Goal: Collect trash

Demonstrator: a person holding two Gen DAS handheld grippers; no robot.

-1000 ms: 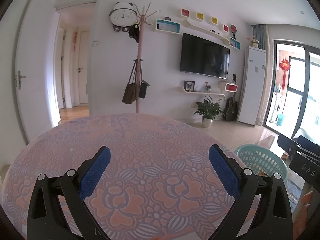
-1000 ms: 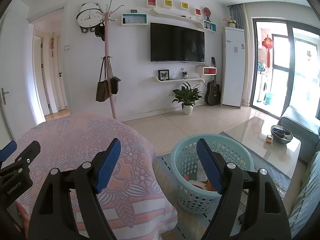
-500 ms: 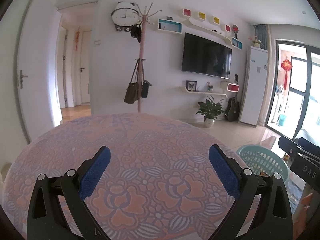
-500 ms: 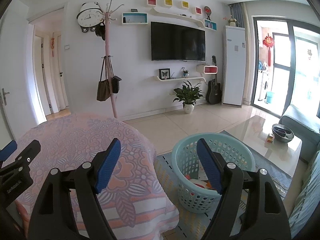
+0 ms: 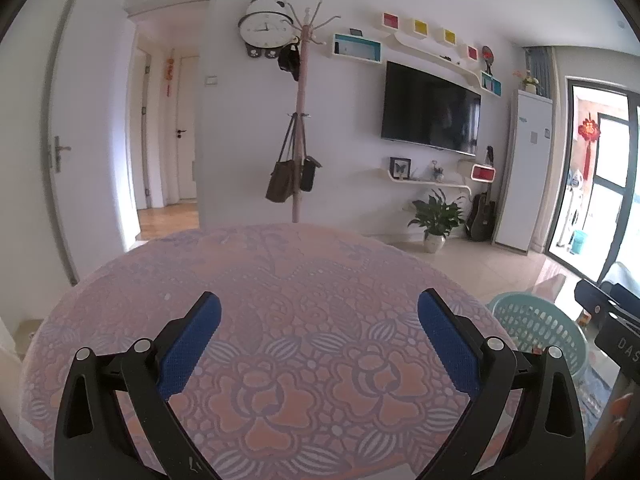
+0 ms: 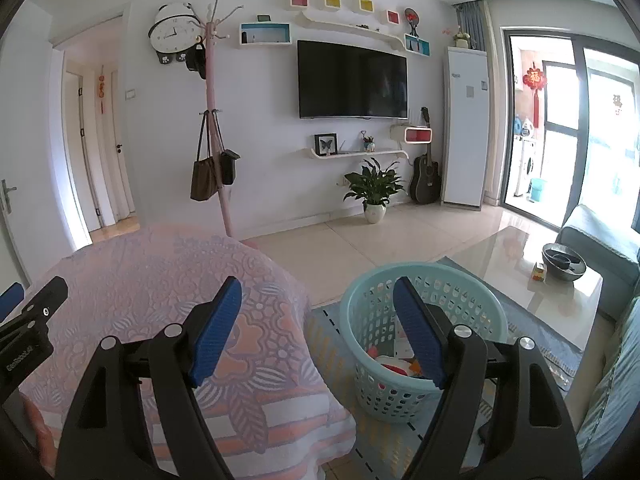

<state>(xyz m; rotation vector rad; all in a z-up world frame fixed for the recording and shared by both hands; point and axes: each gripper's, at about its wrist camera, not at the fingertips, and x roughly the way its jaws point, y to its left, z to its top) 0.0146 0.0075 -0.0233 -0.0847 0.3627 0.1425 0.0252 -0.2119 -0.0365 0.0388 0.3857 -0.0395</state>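
Observation:
My left gripper is open and empty above the table with the pink floral cloth. My right gripper is open and empty, held over the table's right edge. A light blue plastic basket stands on the floor to the right of the table, with several pieces of trash in its bottom. The basket also shows at the right in the left wrist view. No trash shows on the cloth.
A glass coffee table with a dark bowl stands right of the basket, with a sofa beyond. A coat stand, a potted plant and a guitar line the far wall.
Both views have shifted slightly; the left gripper has tilted up a little. Both grippers stay open and empty.

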